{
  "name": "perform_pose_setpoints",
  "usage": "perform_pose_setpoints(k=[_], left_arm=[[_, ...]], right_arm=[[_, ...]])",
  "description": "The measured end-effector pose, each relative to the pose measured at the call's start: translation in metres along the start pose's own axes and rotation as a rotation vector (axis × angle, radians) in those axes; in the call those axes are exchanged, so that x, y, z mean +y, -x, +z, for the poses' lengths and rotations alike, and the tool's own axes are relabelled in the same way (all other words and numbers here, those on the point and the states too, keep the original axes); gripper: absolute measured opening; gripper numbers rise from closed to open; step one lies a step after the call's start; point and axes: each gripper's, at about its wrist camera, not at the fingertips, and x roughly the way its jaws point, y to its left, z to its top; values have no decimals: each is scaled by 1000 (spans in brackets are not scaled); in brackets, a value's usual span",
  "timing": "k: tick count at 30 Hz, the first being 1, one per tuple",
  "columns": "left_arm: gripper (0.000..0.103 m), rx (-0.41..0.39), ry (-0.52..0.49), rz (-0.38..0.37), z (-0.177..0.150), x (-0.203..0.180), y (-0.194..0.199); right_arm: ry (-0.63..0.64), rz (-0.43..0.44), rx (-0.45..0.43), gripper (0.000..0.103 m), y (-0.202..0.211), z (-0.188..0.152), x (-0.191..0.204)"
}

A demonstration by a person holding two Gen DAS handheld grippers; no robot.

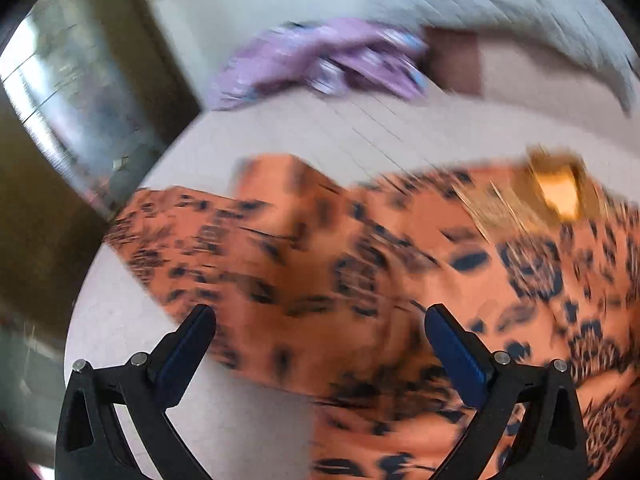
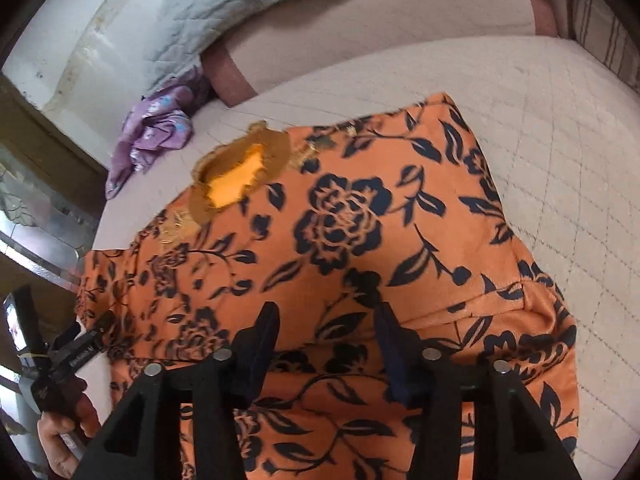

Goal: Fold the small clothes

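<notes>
A: How is the left gripper (image 1: 320,320) held?
B: Low over the bed (image 1: 280,136), tilted down, jaws spread wide with nothing between them. The picture is blurred.

A: And the right gripper (image 2: 326,320)?
B: Pointing down at the top (image 2: 360,248), jaws partly open. Whether the tips touch the cloth, I cannot tell.

A: Where does the top lie?
B: Spread flat under and ahead of both grippers, its neck hole (image 2: 236,180) ahead of the right one and to its left. The left hand (image 2: 60,432) shows at the right camera's lower left, by the top's sleeve.

A: Anything beyond?
B: A purple cloth (image 1: 320,64) bunched far ahead, by a grey quilt (image 2: 208,12).
</notes>
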Motion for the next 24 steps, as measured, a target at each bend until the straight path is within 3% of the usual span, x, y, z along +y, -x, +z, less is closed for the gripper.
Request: perform_pose_setpoints(k=[4, 8, 10, 12, 14, 16, 18, 21, 23, 24], left_arm=[[103, -29, 270, 91, 2, 88, -3], [103, 25, 513, 197, -10, 163, -33], [103, 60, 596, 213, -15, 194, -57], [103, 89, 616, 198, -13, 210, -76], [103, 135, 653, 122, -11, 227, -97], [101, 141, 698, 71, -9, 238, -111], [100, 123, 695, 75, 0, 241, -123], [85, 90, 629, 62, 16, 238, -138], [64, 66, 577, 71, 25, 234, -145], [60, 60, 548, 92, 28, 230, -148]], right_arm=[[12, 44, -34, 62, 13, 0, 7], [-11, 73, -17, 62, 12, 0, 5], [-36, 86, 3, 62, 7, 0, 1], [-58, 98, 19, 62, 2, 2, 0], [-70, 114, 27, 62, -1, 5, 1], [-61, 109, 24, 62, -3, 6, 4], [-36, 86, 22, 62, -6, 7, 7], [-40, 73, 38, 62, -13, 9, 3], [-56, 66, 43, 62, -16, 11, -2], [-65, 64, 41, 62, -18, 13, -4]])
